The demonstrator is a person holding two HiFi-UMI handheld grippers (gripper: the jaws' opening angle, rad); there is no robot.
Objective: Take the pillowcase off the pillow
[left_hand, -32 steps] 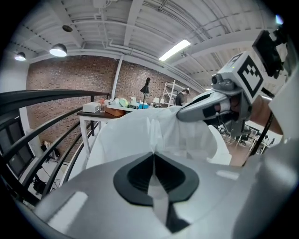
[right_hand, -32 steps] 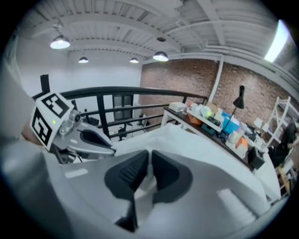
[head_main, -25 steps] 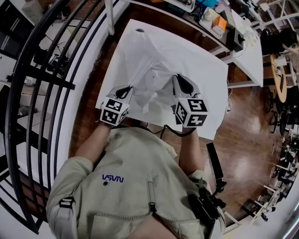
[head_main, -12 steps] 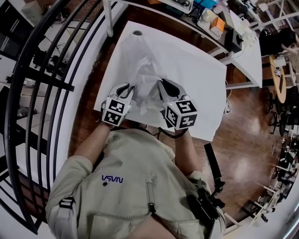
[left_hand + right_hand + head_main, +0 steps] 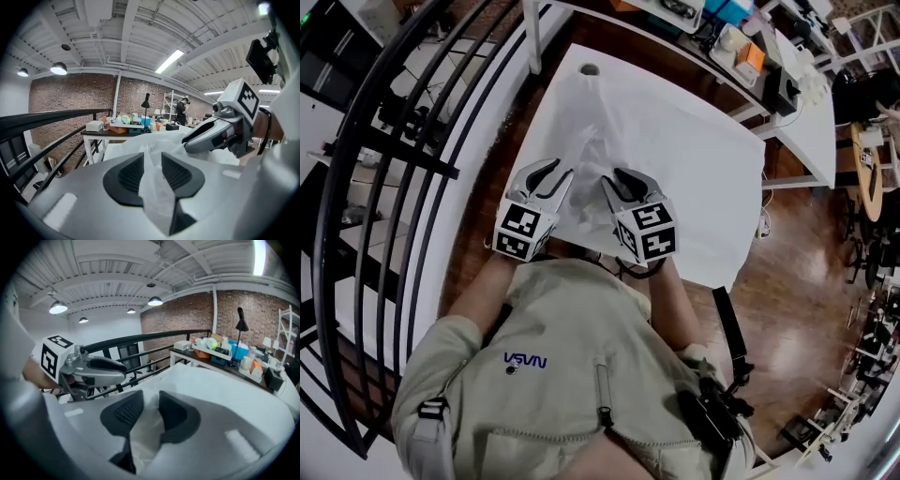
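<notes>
A white pillow in its white pillowcase (image 5: 598, 117) lies on the white table (image 5: 712, 187), bunched at the near end. My left gripper (image 5: 555, 172) and right gripper (image 5: 614, 178) sit side by side at that bunched end. In the left gripper view a fold of the pillowcase (image 5: 157, 197) stands between the left gripper's (image 5: 152, 161) jaws, which have just been opening; the pads stand apart around it. In the right gripper view crumpled pillowcase cloth (image 5: 145, 432) fills the gap of the right gripper (image 5: 151, 404), whose jaws have also just been opening.
A black metal railing (image 5: 384, 159) runs along the left of the table. A second white table (image 5: 741, 56) with boxes and clutter stands behind. There is a round hole (image 5: 589, 69) at the table's far corner. Wooden floor lies to the right.
The right gripper has moved left toward the left gripper, and both have shifted farther over the table. Their jaws stand wider than before, with cloth still between them.
</notes>
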